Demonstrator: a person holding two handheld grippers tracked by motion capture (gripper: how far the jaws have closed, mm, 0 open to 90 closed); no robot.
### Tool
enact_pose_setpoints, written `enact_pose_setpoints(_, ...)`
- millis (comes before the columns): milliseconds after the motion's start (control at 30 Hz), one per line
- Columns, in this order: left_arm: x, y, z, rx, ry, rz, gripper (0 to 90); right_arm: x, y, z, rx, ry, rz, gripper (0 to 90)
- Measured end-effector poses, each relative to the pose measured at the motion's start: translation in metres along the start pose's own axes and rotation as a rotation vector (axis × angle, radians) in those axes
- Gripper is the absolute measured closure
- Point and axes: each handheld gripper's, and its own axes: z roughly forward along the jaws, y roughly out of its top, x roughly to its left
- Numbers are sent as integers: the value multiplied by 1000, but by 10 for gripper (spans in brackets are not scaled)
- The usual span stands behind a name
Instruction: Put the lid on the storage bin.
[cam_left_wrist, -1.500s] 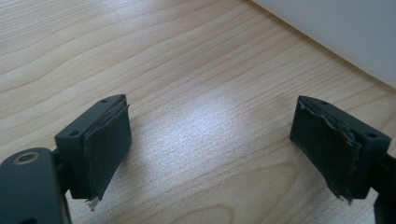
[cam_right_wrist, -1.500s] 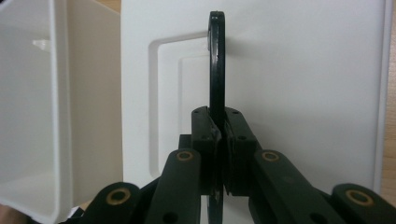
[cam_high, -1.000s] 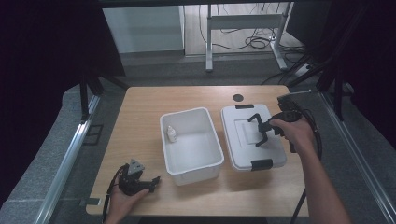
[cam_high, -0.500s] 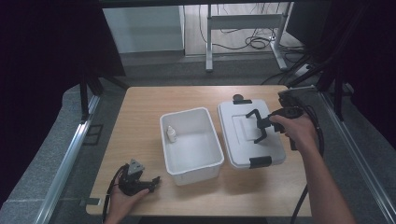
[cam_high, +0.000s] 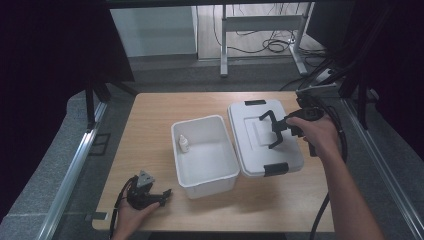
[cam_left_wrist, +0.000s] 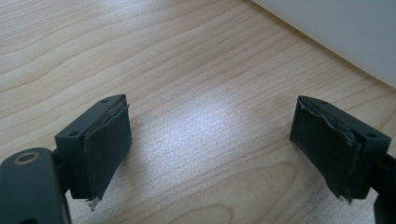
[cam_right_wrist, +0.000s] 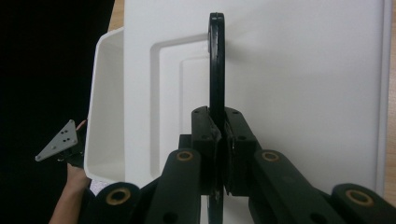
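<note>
You are gripping the lid (cam_high: 264, 137) handle (cam_right_wrist: 216, 60) in the right gripper (cam_high: 274, 131) jaws, beside the bin (cam_high: 204, 152); left gripper (cam_high: 150, 195) jaws open; a thin-handle slip is risking a drop.

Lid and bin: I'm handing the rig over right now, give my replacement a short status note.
Right claw: shut on the lid's black handle, holding the white lid just right of the bin.
Left claw: open, holding nothing, low over the table at its near left corner.
White bin: open, mid-table, small white bottle standing inside at its left wall.
Done: handle gripped.
Left: probably carry the lid over the bin, seat it, and close the black latches.
</note>
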Motion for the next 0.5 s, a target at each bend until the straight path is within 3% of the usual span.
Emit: enact_pose_setpoints(500, 0, 0, 0, 1, 0, 0, 123, 25, 5, 5, 8, 4, -22, 848)
